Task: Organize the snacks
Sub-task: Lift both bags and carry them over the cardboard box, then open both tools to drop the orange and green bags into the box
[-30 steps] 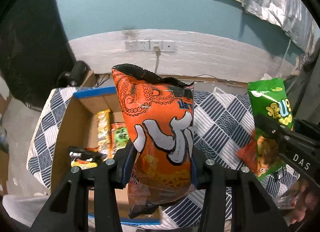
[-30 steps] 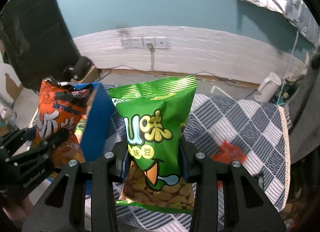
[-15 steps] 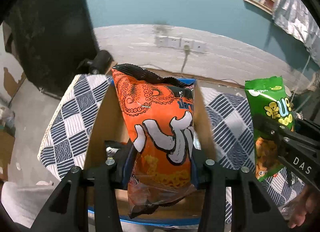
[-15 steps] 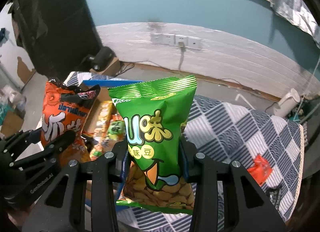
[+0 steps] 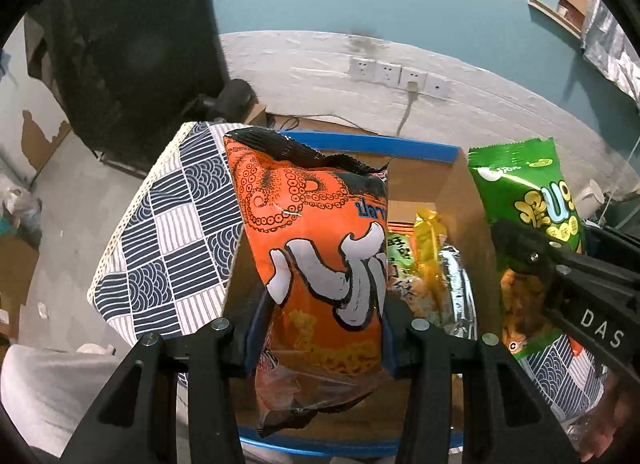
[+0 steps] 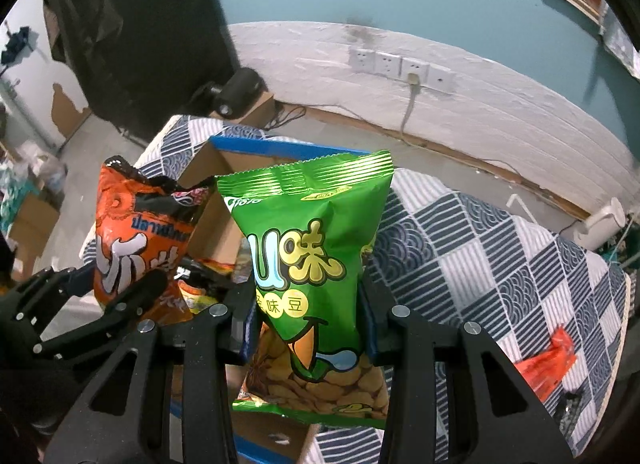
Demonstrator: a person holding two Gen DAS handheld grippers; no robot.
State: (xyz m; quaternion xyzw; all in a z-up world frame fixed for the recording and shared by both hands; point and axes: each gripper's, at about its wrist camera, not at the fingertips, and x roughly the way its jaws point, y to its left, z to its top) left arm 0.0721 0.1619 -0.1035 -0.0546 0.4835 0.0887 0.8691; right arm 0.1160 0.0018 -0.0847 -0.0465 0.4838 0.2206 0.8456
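Two snack bags held over the box, not yet dropped in

The left gripper (image 5: 320, 338) clamps the orange bag (image 5: 320, 264) low above the cardboard box (image 5: 460, 200) near the table's left edge; the right gripper (image 6: 308, 338) pinches the green bag (image 6: 312, 264) over the box's right wall. Released here, the green bag might catch that wall and tip onto the checked cloth (image 6: 500, 264); both puffy bags could slip.

"DAS" on right gripper (image 5: 520, 260) arm, "味豆" on green snack bag (image 6: 316, 264), Thai txt on orange bag (image 5: 320, 256)
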